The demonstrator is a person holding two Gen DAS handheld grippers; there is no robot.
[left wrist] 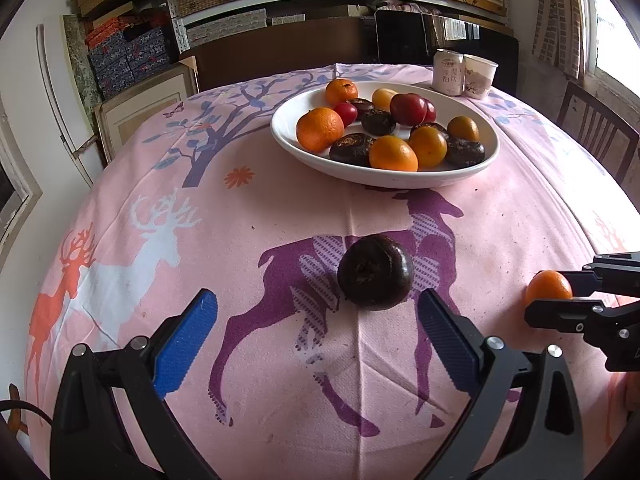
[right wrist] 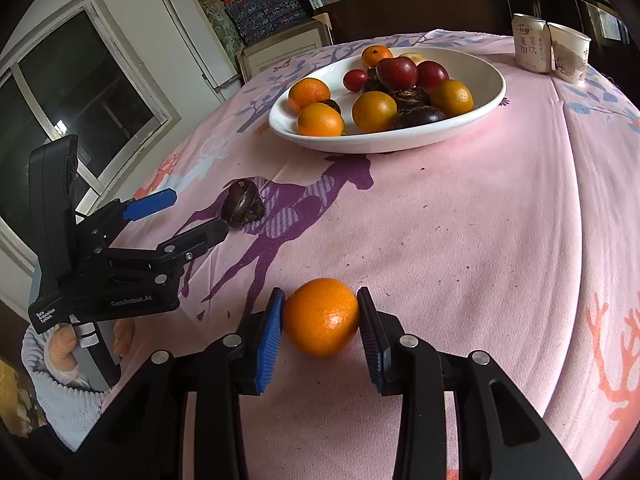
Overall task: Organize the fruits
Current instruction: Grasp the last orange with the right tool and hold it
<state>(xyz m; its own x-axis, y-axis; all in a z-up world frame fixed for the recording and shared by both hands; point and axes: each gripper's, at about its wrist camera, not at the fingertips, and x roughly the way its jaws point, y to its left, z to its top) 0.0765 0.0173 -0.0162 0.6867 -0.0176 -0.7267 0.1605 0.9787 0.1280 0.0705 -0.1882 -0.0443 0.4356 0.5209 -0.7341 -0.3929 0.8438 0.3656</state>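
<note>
Most fruit already sits in the white bowl. Two pieces remain on the surface: an orange pinched, apparently touching, in the right claw, and a dark fruit just ahead of the wide left claw.

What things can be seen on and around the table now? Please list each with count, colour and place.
Plate: one, white, far on the table, holding fruits.
Oranges in plate: about six, orange.
Red fruits: about three, in plate.
Dark fruits in plate: several, brown-black.
Loose dark fruit: one, on cloth.
Loose orange: one.
Can: one, white, behind plate.
Cup: one, white, beside can.
Tablecloth: pink.
Left hand-held gripper: open.
Right hand-held gripper: around loose orange.
</note>
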